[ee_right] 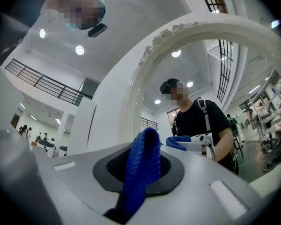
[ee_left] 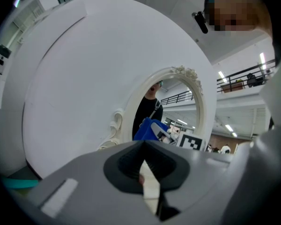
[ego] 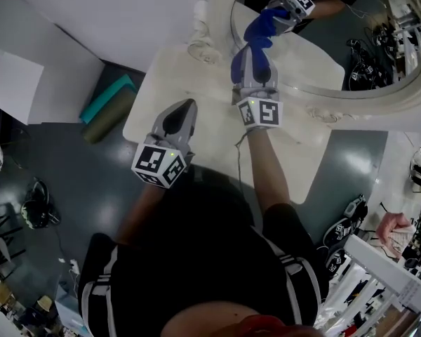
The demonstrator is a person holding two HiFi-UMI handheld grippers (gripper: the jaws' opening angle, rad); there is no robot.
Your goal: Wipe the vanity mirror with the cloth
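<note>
The oval vanity mirror in its ornate white frame stands at the back right of a white table. My right gripper is shut on a blue cloth and holds it up at the glass's lower left edge; whether the cloth touches the glass I cannot tell. In the right gripper view the cloth hangs out between the jaws, with the mirror close ahead. My left gripper hovers shut and empty over the table's left part. In the left gripper view the mirror shows ahead, with the cloth in front of it.
A carved white scroll of the frame sits at the table's back. Rolled teal and olive mats lie on the dark floor to the left. Cables and gear clutter the floor to the right, by white railings.
</note>
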